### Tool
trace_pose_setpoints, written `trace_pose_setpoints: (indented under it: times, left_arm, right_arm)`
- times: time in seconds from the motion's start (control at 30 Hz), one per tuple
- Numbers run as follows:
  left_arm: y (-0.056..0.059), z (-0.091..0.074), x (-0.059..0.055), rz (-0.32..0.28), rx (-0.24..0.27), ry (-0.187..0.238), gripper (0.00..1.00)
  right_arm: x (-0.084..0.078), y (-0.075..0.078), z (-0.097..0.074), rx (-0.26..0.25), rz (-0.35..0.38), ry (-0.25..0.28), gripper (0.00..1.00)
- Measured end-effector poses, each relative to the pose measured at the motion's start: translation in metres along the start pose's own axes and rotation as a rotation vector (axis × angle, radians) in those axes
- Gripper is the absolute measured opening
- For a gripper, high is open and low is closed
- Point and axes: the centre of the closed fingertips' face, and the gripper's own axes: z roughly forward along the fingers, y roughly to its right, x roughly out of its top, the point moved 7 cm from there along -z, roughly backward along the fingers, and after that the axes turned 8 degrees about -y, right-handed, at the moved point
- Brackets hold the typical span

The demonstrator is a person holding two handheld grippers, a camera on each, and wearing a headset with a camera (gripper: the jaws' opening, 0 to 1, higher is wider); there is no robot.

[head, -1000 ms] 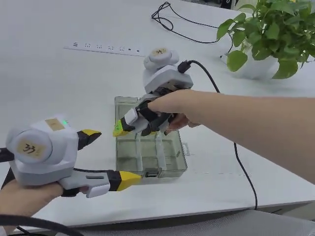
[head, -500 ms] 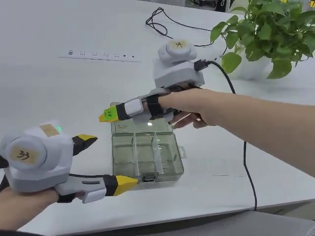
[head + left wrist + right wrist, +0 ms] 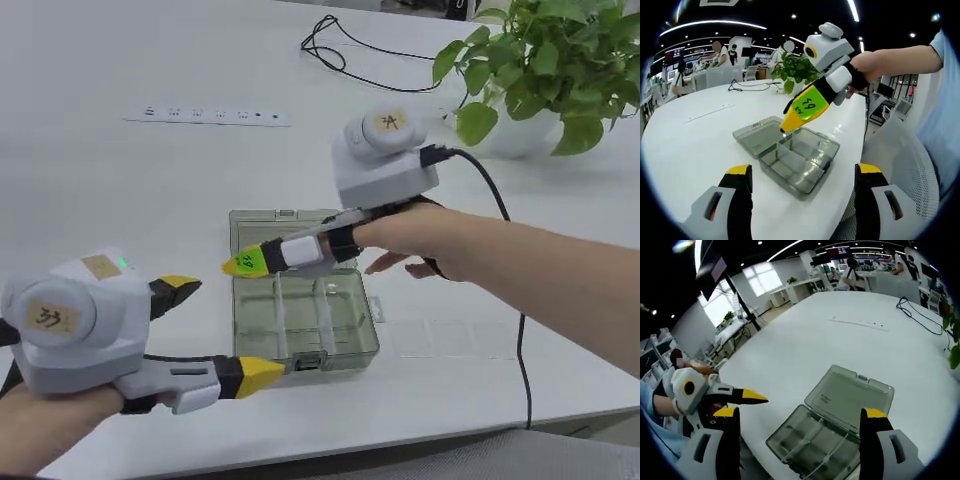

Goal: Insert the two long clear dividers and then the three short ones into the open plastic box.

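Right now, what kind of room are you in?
Probably an open-plan office. I'm at a big white table with a power strip and a potted plant, and more desks stand farther back.

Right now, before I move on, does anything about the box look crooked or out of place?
Nothing stands out. The box lies open and flat on the table, and its two long dividers stand upright and parallel inside. The left claw and right claw are both open and empty.
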Motion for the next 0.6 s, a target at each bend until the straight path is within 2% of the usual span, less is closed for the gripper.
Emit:
trace_pose_setpoints:
  times: [0.07, 0.27, 0.3, 0.33, 0.37, 0.43, 0.5, 0.6]
  left_arm:
    - [0.000, -0.001, 0.001, 0.002, 0.005, -0.001, 0.85]
    - [0.001, -0.002, 0.002, -0.002, 0.017, 0.002, 0.85]
    - [0.002, -0.002, 0.002, -0.002, 0.020, 0.000, 0.85]
    - [0.002, -0.002, 0.002, -0.003, 0.021, 0.002, 0.85]
    - [0.002, -0.002, 0.003, -0.005, 0.022, 0.004, 0.85]
    - [0.002, -0.001, 0.004, -0.013, 0.026, 0.009, 0.85]
    - [0.001, 0.000, 0.004, -0.011, 0.030, 0.008, 0.85]
    - [0.001, 0.001, 0.005, -0.014, 0.036, 0.008, 0.85]
  right_arm:
    - [-0.002, 0.000, -0.004, 0.007, -0.052, 0.017, 1.00]
    - [-0.022, 0.012, -0.018, -0.001, -0.092, 0.002, 1.00]
    - [-0.026, 0.014, -0.024, 0.005, -0.125, 0.027, 1.00]
    - [-0.029, 0.016, -0.028, -0.001, -0.126, 0.036, 1.00]
    - [-0.028, 0.016, -0.031, 0.004, -0.151, 0.079, 1.00]
    - [-0.035, 0.026, -0.039, 0.001, -0.156, 0.083, 1.00]
    - [-0.039, 0.031, -0.046, 0.004, -0.182, 0.125, 1.00]
    - [-0.047, 0.039, -0.056, -0.003, -0.208, 0.154, 1.00]
